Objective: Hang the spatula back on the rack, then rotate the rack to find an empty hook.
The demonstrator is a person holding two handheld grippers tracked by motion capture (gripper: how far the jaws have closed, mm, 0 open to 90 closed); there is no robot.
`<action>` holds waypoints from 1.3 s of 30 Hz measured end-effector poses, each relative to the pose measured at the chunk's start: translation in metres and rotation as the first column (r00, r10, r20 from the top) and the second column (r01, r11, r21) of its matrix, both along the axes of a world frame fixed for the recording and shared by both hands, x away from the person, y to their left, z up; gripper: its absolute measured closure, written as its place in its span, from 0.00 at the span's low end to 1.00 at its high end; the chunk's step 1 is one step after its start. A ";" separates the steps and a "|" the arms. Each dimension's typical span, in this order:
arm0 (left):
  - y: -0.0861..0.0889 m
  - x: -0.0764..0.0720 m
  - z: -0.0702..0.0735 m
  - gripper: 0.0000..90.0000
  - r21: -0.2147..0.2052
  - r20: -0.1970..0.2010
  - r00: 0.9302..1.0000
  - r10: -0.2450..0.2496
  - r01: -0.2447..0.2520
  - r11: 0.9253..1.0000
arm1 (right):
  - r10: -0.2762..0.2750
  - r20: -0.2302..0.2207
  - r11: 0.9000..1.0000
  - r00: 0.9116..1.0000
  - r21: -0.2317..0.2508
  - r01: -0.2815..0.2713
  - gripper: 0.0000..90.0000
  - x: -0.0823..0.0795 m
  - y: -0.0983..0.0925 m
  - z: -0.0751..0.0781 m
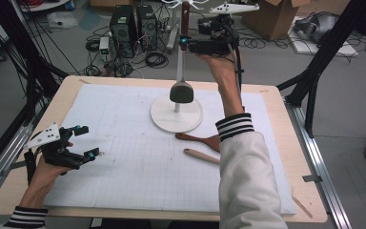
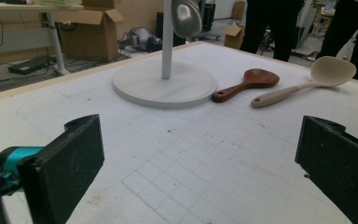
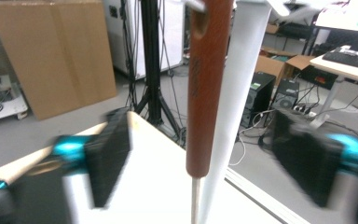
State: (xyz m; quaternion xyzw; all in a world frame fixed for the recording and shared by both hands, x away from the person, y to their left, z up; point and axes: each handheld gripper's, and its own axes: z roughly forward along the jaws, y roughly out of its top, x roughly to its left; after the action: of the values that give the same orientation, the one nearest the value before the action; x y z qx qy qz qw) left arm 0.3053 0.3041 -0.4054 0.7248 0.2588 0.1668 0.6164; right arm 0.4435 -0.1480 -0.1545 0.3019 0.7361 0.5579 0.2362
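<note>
From where I stand, the near and left stretch of the desk (image 1: 124, 157) lies bare around the left gripper (image 1: 83, 143), whose fingers (image 2: 70, 163) stand wide with open mat ahead of them up to the round stand base (image 1: 164, 119). Farther back the white post (image 1: 178, 78) rises from that base with a ladle (image 1: 181, 91) hanging close against it, its brown handle (image 3: 205, 88) standing between the spread fingers of the right gripper (image 1: 187, 44), so passage there is tight. On the right, a dark wooden spoon (image 1: 200, 139) and a pale spoon (image 1: 201, 155) lie just beside the base, and the person's sleeve (image 1: 245, 171) crosses over them.
</note>
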 end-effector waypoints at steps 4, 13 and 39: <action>0.000 0.000 0.000 0.02 0.000 0.000 1.000 0.000 0.000 1.000 | 0.025 0.004 1.000 1.000 -0.013 -0.025 0.11 -0.005 -0.005 -0.002; 0.000 0.002 -0.003 0.02 -0.002 -0.008 1.000 0.007 -0.007 1.000 | 0.054 0.038 0.998 0.998 -0.032 -0.052 0.01 -0.021 -0.023 -0.004; 0.002 0.003 -0.002 0.02 -0.002 -0.003 1.000 0.009 -0.009 1.000 | 0.049 0.046 0.998 0.998 -0.029 -0.047 0.01 -0.038 -0.057 -0.011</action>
State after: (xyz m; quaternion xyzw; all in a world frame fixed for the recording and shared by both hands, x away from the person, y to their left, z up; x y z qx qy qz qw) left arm 0.3078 0.3065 -0.4076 0.7232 0.2632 0.1685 0.6159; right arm 0.4056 -0.2053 -0.1659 0.2676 0.7451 0.5601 0.2440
